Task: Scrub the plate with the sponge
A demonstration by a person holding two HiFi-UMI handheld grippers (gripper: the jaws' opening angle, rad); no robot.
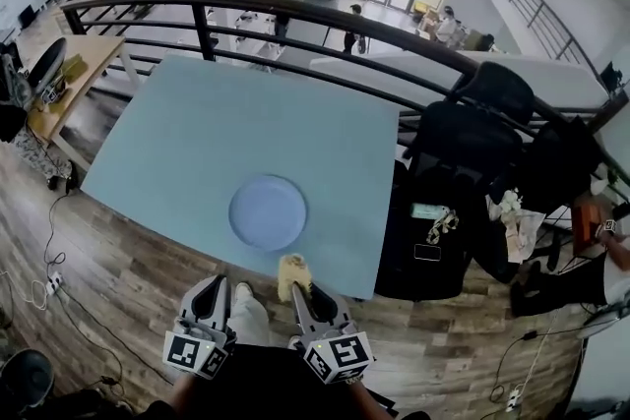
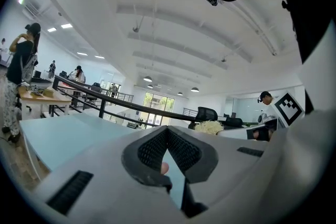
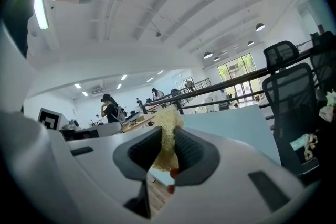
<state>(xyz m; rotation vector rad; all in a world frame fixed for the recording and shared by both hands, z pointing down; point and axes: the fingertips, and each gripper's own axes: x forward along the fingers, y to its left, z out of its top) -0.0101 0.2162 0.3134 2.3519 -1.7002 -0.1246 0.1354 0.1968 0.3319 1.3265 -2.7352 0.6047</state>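
Observation:
A round pale blue plate [image 1: 268, 211] lies on the light blue table [image 1: 246, 113], near its front edge. Just short of that edge my right gripper [image 1: 299, 288] is shut on a yellow fibrous sponge [image 1: 292, 270], which sticks out past the fingertips. In the right gripper view the sponge [image 3: 167, 131] is squeezed between the dark pads, with the table [image 3: 231, 123] beyond. My left gripper [image 1: 214, 284] is over the floor, left of the sponge and below the plate. Its jaws meet at the tips [image 2: 168, 131] with nothing in them. The sponge [image 2: 208, 126] also shows in the left gripper view.
A black railing [image 1: 295, 10] runs behind the table. Black office chairs [image 1: 472, 138] and clutter stand close to the table's right side. A wooden desk [image 1: 79, 64] is at the far left. Cables [image 1: 54, 280] trail over the wooden floor.

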